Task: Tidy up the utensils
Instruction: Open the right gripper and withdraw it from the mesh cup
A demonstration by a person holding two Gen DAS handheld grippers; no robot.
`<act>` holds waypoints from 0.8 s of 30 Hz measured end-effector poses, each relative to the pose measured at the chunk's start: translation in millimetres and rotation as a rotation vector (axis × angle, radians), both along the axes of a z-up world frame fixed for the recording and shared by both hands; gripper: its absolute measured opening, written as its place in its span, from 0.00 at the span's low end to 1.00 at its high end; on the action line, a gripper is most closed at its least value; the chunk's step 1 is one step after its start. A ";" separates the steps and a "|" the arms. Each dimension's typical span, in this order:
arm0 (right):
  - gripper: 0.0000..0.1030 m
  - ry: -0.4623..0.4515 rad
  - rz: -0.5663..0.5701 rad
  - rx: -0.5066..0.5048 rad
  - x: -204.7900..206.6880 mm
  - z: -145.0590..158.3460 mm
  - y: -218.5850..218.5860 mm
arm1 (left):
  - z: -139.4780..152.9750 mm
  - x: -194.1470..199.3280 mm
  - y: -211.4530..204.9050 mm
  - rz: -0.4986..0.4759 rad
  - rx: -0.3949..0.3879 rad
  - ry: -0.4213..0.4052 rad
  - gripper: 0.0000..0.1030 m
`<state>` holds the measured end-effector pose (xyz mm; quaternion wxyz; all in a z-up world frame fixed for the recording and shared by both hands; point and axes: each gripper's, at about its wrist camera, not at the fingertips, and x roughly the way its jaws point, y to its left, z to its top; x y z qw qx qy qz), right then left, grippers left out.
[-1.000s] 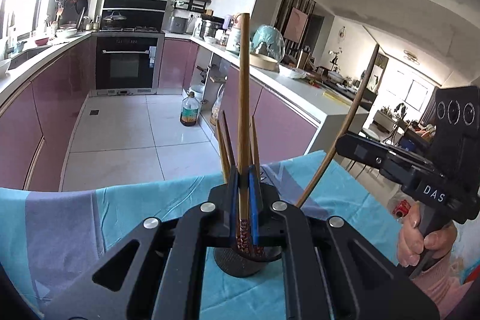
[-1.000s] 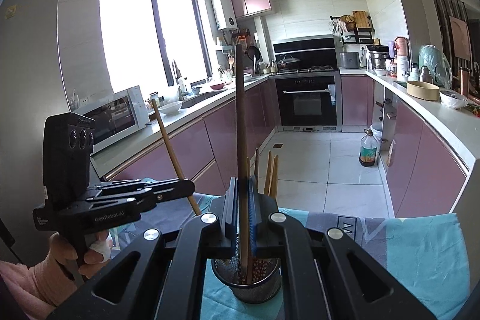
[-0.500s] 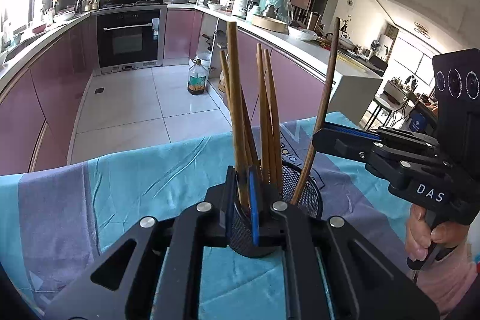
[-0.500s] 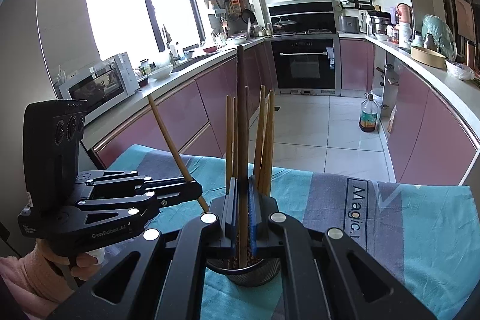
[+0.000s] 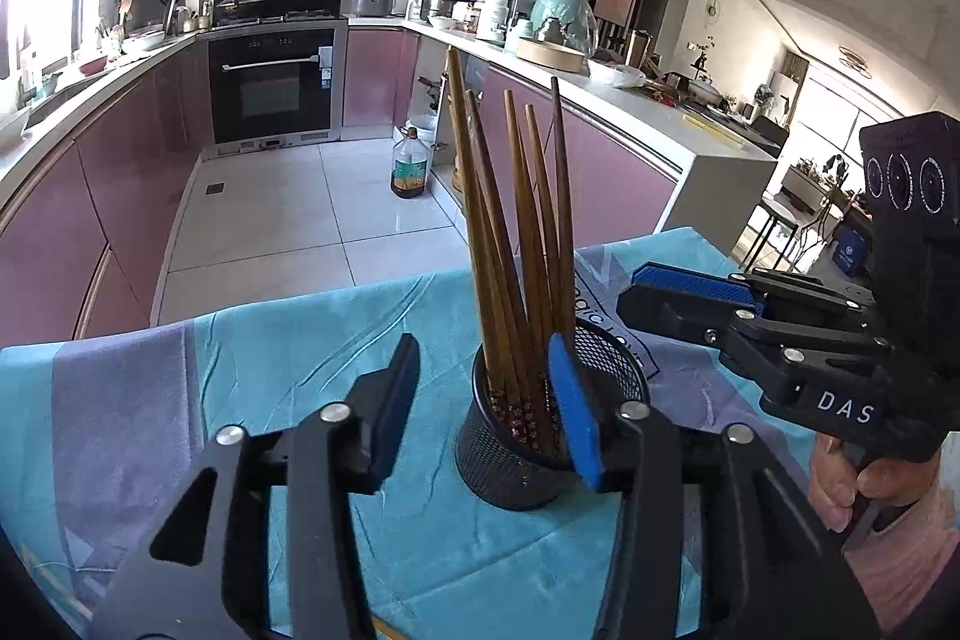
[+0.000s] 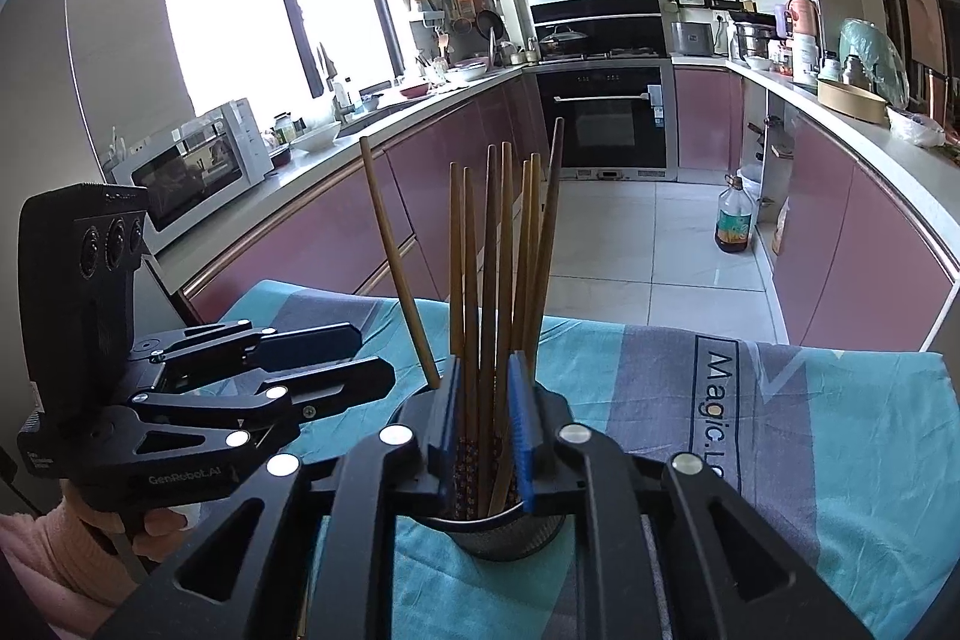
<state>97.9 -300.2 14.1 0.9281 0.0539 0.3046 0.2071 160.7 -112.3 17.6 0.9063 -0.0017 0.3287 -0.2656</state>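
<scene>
- Chopsticks [image 5: 516, 244] of brown wood are seen standing nearly upright, fanned out, in a black wire-mesh cup [image 5: 510, 448] on the turquoise and grey cloth [image 5: 300, 340].
- Just in front of the left gripper [image 5: 489, 406] the cup is found; its jaws have just been opening and stand apart, nothing pressed.
- Over the cup the right gripper [image 6: 483, 418] is held, jaws just parted around loose sticks; it is judged the nearer.
- Behind the cloth-covered surface, a kitchen with mauve cabinets [image 6: 432, 196] and a built-in black oven [image 6: 606, 118] is shown.
</scene>
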 end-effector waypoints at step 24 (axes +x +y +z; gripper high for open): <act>0.50 -0.043 0.049 -0.004 -57.1 -8.6 15.9 | -5.4 -49.9 55.6 0.154 0.005 -0.034 0.84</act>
